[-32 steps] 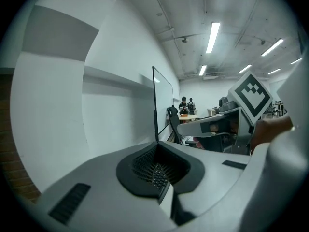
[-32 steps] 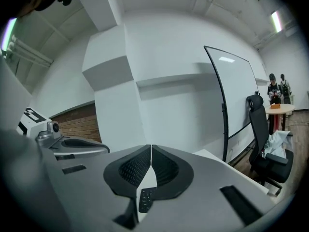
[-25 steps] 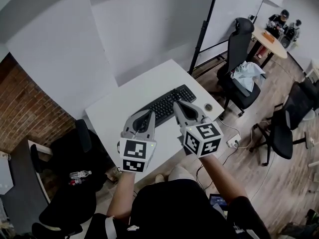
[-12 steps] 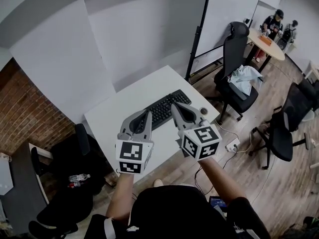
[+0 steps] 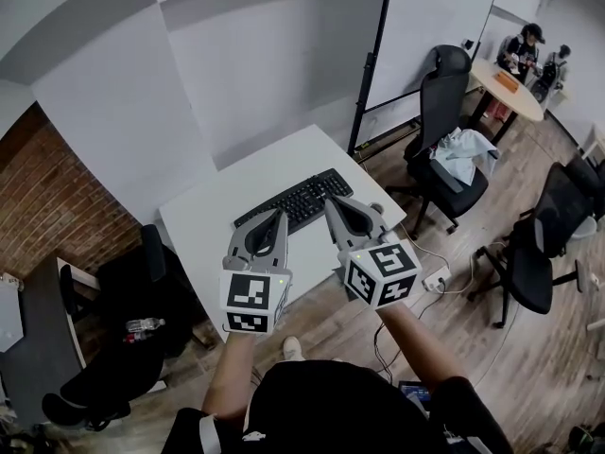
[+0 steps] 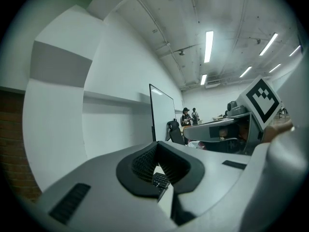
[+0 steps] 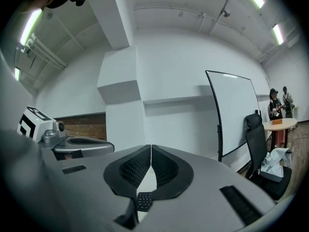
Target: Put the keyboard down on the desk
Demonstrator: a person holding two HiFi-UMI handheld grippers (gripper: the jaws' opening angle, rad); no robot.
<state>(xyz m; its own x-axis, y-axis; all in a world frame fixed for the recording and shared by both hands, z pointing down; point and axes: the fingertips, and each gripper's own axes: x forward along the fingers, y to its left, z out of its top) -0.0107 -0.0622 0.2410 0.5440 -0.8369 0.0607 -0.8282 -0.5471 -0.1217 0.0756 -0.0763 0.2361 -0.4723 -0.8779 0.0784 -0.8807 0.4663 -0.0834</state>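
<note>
Over the near side of the worktop (image 5: 216, 220), the left tool (image 5: 280, 218) and the right tool (image 5: 331, 202) hang side by side, pointing level, and each one's own view shows its jaws pressed together with nothing between them. Both are empty, so I judge the set-down itself to be done and the step in hand to be getting clear of it cleanly. To do that well I would keep both tools closed, bring them away together at an even height, and avoid dipping either tip towards the near row of keys, which could push it askew. From the left gripper view the keyboard (image 6: 161, 180) sits below and ahead of the tips, apart from them, and the right gripper view shows the keyboard (image 7: 144, 200) the same way. From the head view the keyboard (image 5: 293, 200) lies flat on the white worktop, keys up, wholly on the surface, set on a diagonal just beyond the two tips. It is black, long and low, a full-width board that stands out sharply against the pale top.
</note>
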